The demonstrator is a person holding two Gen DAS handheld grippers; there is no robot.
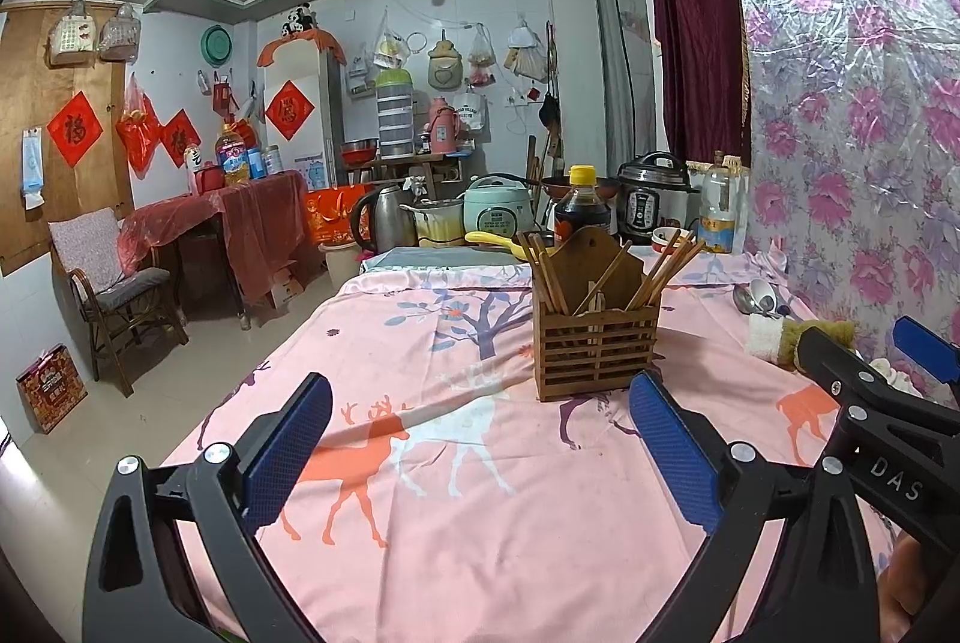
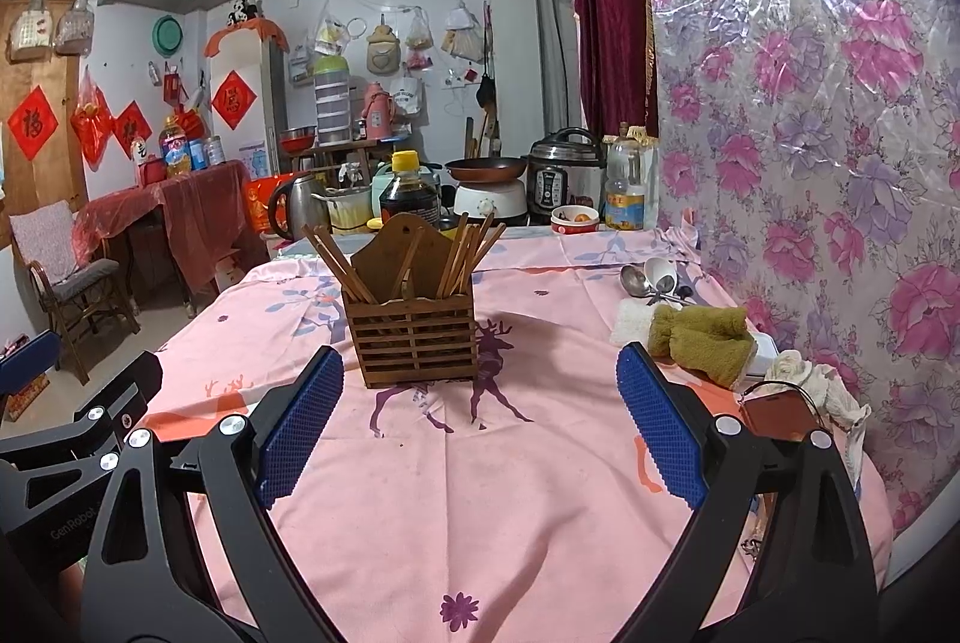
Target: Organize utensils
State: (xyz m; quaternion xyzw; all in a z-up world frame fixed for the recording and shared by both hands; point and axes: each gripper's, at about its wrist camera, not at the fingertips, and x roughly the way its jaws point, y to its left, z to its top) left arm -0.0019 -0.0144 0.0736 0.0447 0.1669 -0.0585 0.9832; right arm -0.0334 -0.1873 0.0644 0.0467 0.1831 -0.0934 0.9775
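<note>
A slatted wooden utensil holder point(image 1: 594, 343) point(image 2: 414, 337) stands upright on the pink tablecloth, with several wooden chopsticks point(image 1: 663, 271) point(image 2: 465, 253) leaning in it. Metal and white spoons point(image 1: 759, 296) point(image 2: 651, 277) lie near the floral wall, beyond the holder to the right. My left gripper point(image 1: 480, 439) is open and empty, short of the holder and left of it. My right gripper point(image 2: 480, 421) is open and empty, just in front of the holder. The right gripper's body shows at the right of the left wrist view point(image 1: 864, 403).
A green cloth point(image 2: 702, 337) and a white cloth point(image 2: 633, 322) lie right of the holder. A phone point(image 2: 780, 412) and rag point(image 2: 822, 385) lie by the wall. A soy sauce bottle point(image 2: 408, 193), cookers point(image 2: 564, 175), kettle point(image 2: 294, 205) and bowl point(image 2: 575, 218) crowd the far end.
</note>
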